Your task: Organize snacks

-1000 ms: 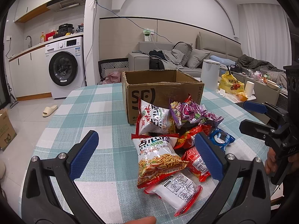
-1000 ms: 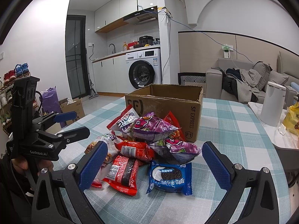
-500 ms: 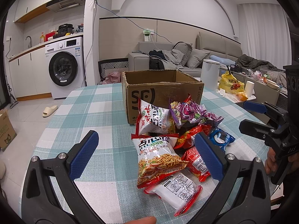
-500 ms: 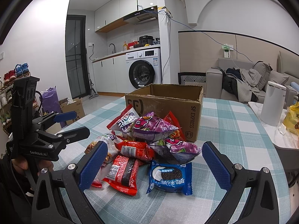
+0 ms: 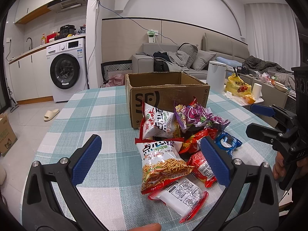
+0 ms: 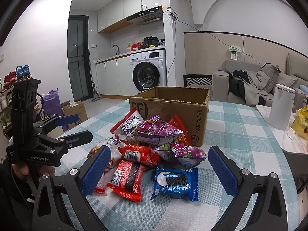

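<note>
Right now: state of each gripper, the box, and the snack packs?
left gripper: open, holding nothing
right gripper: open, holding nothing
cardboard box: upright, open at the top
snack pile: heaped on the table against the box front
cookie pack: sealed, lying flat
washing machine: door shut

I see a woven checked tablecloth (image 5: 100,115), matt and slightly coarse. The box (image 6: 173,104) is plain brown cardboard, its rim ragged. The snack packets (image 5: 163,159) are glossy plastic film, crinkled and catching the light. My left gripper (image 5: 152,157) has matt black plastic arms, shiny metal screws and blue pads (image 5: 88,159) with a knobbly texture.
</note>
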Tool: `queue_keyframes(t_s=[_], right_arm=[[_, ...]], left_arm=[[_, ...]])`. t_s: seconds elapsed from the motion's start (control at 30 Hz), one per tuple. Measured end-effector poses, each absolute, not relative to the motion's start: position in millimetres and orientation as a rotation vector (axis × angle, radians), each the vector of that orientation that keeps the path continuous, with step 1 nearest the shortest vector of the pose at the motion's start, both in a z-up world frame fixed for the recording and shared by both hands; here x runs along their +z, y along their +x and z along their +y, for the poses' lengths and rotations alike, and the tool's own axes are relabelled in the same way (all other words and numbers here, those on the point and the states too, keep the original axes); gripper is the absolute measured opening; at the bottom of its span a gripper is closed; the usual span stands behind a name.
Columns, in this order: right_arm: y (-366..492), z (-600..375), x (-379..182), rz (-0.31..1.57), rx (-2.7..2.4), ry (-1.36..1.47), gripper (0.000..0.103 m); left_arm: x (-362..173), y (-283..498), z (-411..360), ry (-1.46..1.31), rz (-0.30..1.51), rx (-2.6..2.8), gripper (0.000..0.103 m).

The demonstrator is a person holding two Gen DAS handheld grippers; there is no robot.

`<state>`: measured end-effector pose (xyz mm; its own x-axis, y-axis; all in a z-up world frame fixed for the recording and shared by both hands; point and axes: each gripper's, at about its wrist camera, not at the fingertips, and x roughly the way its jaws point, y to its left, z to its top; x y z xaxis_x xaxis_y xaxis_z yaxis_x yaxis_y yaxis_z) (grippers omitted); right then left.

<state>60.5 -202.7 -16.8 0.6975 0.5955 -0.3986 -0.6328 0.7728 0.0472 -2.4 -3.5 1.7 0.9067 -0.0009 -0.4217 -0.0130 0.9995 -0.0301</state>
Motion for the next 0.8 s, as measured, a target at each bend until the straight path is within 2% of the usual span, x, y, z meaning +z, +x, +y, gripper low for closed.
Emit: queue_keyframes(t_s=[0.8], right_arm=[[58.7, -202.2, -18.3, 0.41, 0.653, -0.103, 0.103]], left_arm=[[0.9, -3.7, -4.0, -0.031, 0.435, 0.012, 0.103]])
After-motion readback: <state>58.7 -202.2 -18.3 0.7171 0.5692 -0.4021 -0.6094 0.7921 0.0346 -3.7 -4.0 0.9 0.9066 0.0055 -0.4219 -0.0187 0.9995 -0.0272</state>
